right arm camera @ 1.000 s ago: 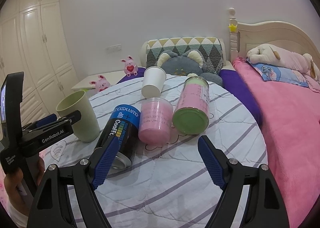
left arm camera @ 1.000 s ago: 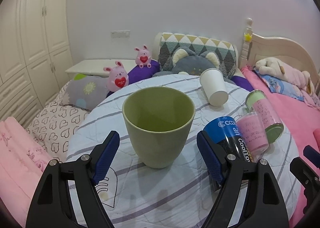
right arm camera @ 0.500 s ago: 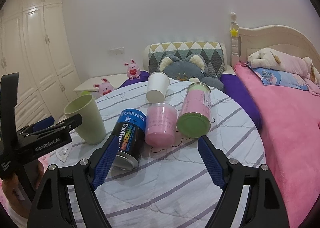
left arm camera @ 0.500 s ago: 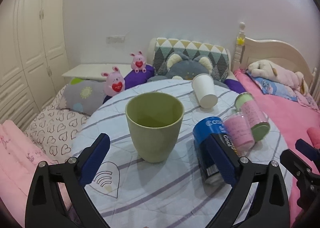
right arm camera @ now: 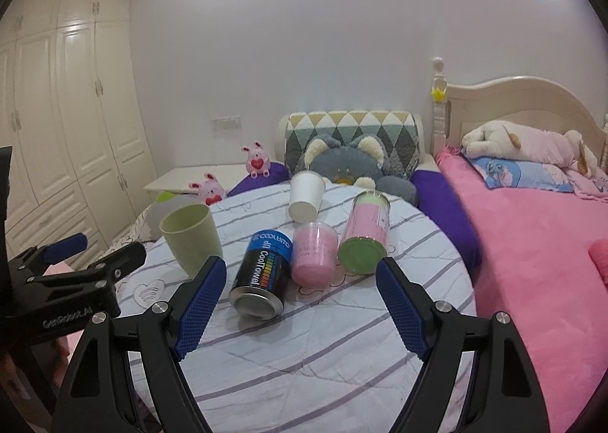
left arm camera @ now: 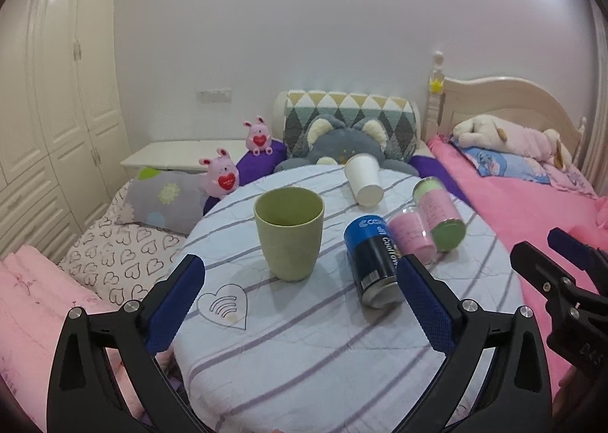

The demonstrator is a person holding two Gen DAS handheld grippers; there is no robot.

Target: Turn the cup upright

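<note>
A green cup (left arm camera: 289,233) stands upright, mouth up, on the round striped table (left arm camera: 304,338). It also shows in the right wrist view (right arm camera: 191,239) at the left. My left gripper (left arm camera: 300,300) is open and empty, well back from the cup. My right gripper (right arm camera: 300,302) is open and empty, near the front of the table, behind a lying blue can (right arm camera: 262,277).
A blue can (left arm camera: 374,265), a pink cup (left arm camera: 410,239), a pink-and-green canister (left arm camera: 440,218) and a white paper cup (left arm camera: 364,178) lie on their sides on the table. Pink bedding (right arm camera: 539,243) is to the right, plush toys (left arm camera: 342,140) behind, wardrobe (left arm camera: 57,91) left.
My left gripper has pulled back from the green cup, which now stands alone. The right gripper has also drawn back a little.
</note>
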